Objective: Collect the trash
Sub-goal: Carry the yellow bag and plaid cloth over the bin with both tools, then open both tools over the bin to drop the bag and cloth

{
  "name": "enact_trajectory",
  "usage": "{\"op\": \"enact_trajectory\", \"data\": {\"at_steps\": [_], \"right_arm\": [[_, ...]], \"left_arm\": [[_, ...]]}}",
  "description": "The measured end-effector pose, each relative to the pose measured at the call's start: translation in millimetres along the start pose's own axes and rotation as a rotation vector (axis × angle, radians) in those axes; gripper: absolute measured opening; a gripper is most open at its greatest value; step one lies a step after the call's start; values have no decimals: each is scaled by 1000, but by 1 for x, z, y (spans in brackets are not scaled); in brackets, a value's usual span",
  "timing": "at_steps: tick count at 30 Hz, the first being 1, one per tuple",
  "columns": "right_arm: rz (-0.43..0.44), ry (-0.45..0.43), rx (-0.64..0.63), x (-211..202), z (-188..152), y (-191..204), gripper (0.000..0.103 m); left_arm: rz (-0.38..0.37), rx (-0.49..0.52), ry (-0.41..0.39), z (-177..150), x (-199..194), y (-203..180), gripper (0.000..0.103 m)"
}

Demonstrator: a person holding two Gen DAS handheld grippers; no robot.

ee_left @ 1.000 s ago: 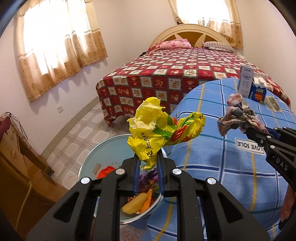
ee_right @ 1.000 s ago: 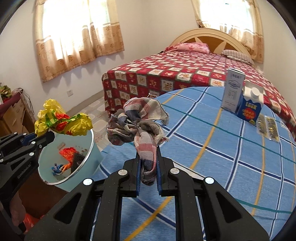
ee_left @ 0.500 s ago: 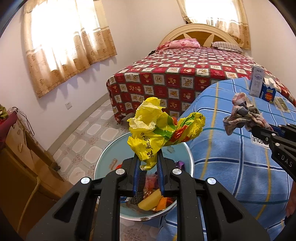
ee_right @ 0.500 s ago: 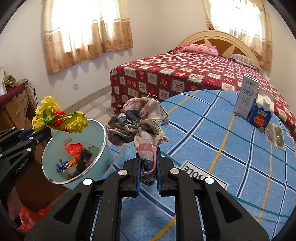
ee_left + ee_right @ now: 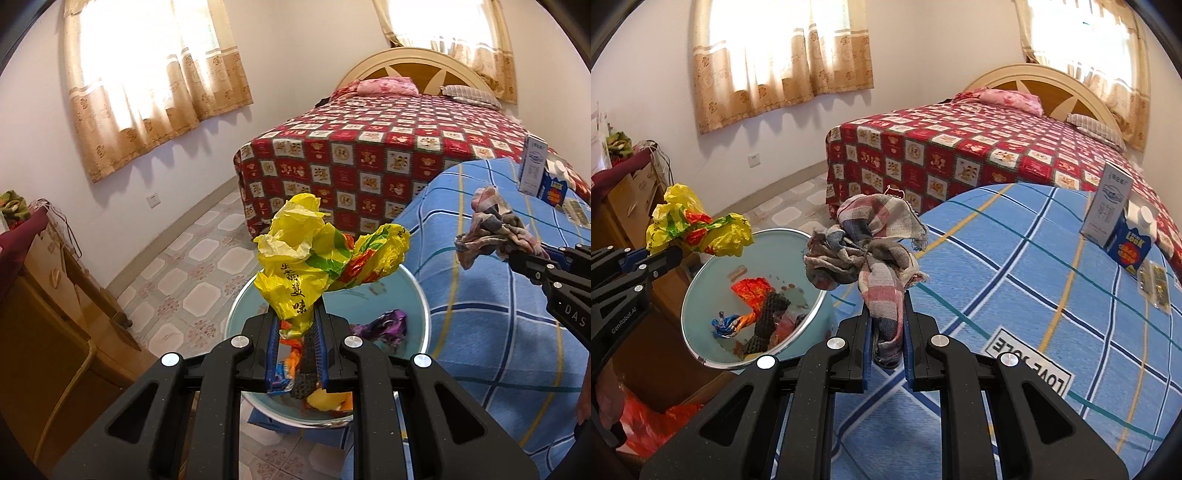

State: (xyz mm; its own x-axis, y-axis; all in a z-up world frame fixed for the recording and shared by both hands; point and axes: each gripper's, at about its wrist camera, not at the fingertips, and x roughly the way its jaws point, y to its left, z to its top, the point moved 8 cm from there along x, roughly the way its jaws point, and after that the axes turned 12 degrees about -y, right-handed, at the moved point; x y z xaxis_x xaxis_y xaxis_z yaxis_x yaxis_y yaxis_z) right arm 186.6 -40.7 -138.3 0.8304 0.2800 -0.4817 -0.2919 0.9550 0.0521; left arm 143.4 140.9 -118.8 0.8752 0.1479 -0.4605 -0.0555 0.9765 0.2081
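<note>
Left gripper [image 5: 296,326] with the yellow bag [image 5: 317,258] has been carried from the bin's edge to directly above the bin [image 5: 421,295] — more of its interior is now seen. Right gripper [image 5: 885,332] with the checked rag [image 5: 868,251] has been shifted toward the bin [image 5: 701,284] — off the blue cloth's [image 5: 1034,295] middle, nearer its edge.

Crumpled yellow plastic bag [image 5: 314,258] above bin [image 5: 417,291], bunched plaid rag [image 5: 871,251] over blue bedcover

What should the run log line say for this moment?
left gripper: shut on yellow bag, over bin | right gripper: shut on plaid rag
</note>
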Motion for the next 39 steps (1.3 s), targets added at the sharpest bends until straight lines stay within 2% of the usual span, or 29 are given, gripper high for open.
{"op": "enact_trajectory", "data": {"at_steps": [23, 39], "right_arm": [[64, 9, -85, 22, 15, 50, 14], [98, 15, -139, 31, 21, 83, 14]], "left_arm": [[94, -59, 40, -23, 6, 62, 16], [122, -90, 60, -30, 9, 83, 16]]}}
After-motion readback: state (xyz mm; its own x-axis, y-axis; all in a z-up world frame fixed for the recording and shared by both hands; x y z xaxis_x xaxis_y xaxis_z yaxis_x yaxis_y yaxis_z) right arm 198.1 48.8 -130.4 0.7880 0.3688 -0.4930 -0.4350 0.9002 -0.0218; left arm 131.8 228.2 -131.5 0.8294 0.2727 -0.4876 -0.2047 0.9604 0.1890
